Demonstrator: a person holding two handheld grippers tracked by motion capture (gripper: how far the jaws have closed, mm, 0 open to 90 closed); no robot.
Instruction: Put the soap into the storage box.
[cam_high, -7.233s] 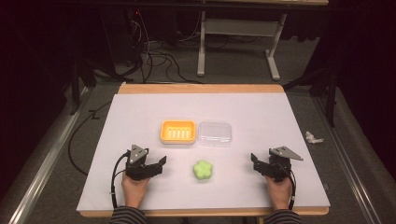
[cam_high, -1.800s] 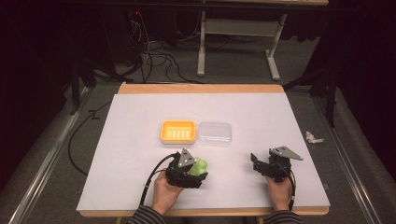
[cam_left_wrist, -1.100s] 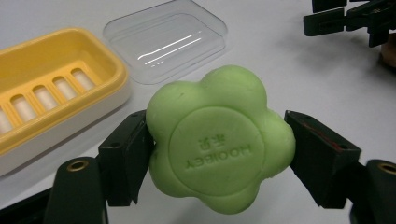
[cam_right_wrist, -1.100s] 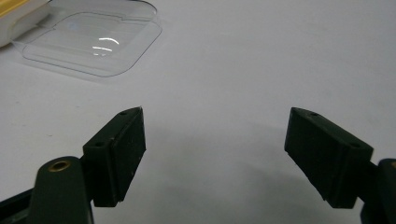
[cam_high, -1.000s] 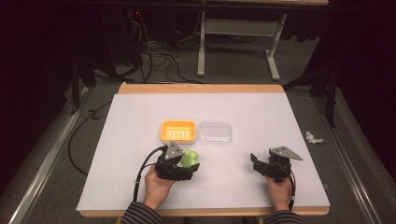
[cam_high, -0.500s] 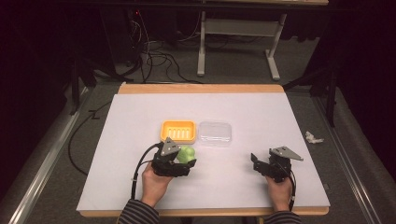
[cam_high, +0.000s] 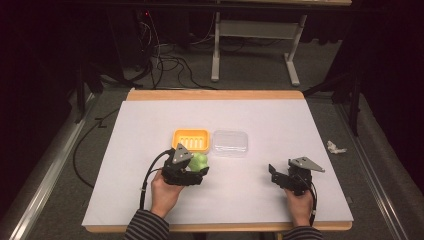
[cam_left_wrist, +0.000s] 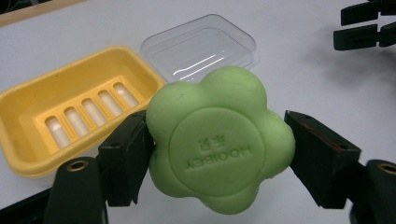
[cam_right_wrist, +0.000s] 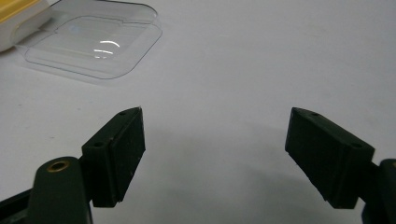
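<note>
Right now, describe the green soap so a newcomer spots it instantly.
On the white table, look just in front of the yellow soap dish and clear lid. The green soap sits clamped in the left tool: flower-shaped, with a round stamped centre.

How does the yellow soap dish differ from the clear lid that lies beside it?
The yellow soap dish is opaque, while the clear lid is see-through. The dish has a row of slots in its floor; the lid's floor is closed, with faint ridges. The dish looks deeper, the lid shallower. Both are rounded rectangles, empty, resting side by side on the white table.
</note>
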